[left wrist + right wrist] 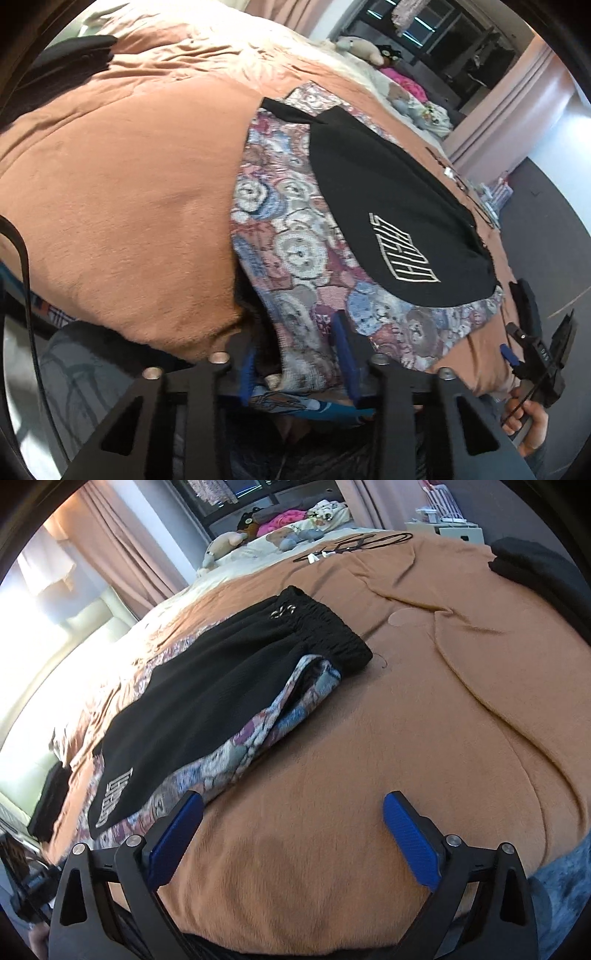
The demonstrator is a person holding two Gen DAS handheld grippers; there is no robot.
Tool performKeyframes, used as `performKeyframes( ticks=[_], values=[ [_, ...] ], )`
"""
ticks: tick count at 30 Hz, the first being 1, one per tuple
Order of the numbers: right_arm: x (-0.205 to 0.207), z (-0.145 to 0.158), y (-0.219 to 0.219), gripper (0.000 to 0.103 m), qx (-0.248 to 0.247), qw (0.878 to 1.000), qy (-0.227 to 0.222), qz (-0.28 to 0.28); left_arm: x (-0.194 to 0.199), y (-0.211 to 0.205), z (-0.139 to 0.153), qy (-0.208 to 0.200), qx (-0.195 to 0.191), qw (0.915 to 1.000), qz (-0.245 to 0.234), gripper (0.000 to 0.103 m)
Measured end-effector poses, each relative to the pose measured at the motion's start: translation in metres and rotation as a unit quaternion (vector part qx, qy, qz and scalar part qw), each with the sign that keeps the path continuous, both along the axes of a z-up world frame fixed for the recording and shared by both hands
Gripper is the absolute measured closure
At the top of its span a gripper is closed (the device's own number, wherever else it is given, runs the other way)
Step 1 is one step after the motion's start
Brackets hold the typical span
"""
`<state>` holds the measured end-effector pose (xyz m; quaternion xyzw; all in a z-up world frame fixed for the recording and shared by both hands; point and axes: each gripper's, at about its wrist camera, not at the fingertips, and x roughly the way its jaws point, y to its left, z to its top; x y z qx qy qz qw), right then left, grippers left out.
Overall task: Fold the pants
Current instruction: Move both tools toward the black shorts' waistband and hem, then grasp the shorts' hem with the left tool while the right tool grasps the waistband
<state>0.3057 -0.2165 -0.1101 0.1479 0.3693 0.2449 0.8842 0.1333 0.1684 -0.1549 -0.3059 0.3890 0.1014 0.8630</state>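
The pants (303, 236) are black with a white logo and teddy-bear patterned panels. They lie folded lengthwise on the brown bedspread (129, 166). My left gripper (299, 354) is shut on the patterned hem at the near edge of the bed; one blue finger (343, 343) lies over the cloth. In the right wrist view the pants (207, 709) stretch from the black waistband at the far end to the logo end near me. My right gripper (291, 812) is open and empty above the bedspread (369, 775), just right of the pants. It also shows in the left wrist view (535, 350).
Stuffed toys and pillows (288, 528) sit at the head of the bed. A black cord (354, 544) lies on the far bedspread. A dark garment (535, 576) lies at the far right, another (48, 805) at the left edge.
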Motion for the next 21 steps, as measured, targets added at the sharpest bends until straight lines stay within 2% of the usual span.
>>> performKeyframes(
  ticks=[2, 6, 9, 14, 16, 17, 19, 21],
  values=[
    [0.007, 0.000, 0.001, 0.007, 0.003, 1.000, 0.003, -0.001, -0.003, 0.003, -0.001, 0.004, -0.002, 0.9999, 0.010, 0.084],
    [0.021, 0.000, 0.005, 0.012, 0.008, 1.000, 0.007, -0.002, -0.007, 0.002, 0.002, 0.006, 0.006, 0.9998, 0.016, 0.093],
    [0.031, 0.001, 0.011, 0.021, 0.010, 1.000, 0.012, 0.002, -0.006, 0.000, 0.012, 0.000, 0.017, 0.9997, 0.019, 0.095],
    [0.046, 0.002, 0.020, 0.026, 0.013, 1.000, 0.015, -0.003, -0.004, 0.003, 0.028, -0.015, 0.027, 0.9992, 0.026, 0.095],
    [0.053, 0.001, 0.022, 0.033, 0.016, 1.000, 0.018, -0.005, -0.002, 0.005, 0.035, -0.023, 0.032, 0.9988, 0.027, 0.095],
    [0.056, 0.001, 0.022, 0.039, 0.019, 1.000, 0.019, -0.005, 0.000, 0.006, 0.038, -0.025, 0.037, 0.9986, 0.028, 0.095],
    [0.062, 0.000, 0.022, 0.052, 0.025, 0.999, 0.027, -0.005, 0.003, 0.008, 0.042, -0.027, 0.040, 0.9984, 0.028, 0.096],
    [0.069, -0.001, 0.021, 0.073, 0.029, 0.999, 0.035, -0.004, 0.007, 0.011, 0.049, -0.033, 0.043, 0.9981, 0.030, 0.096]
  ],
)
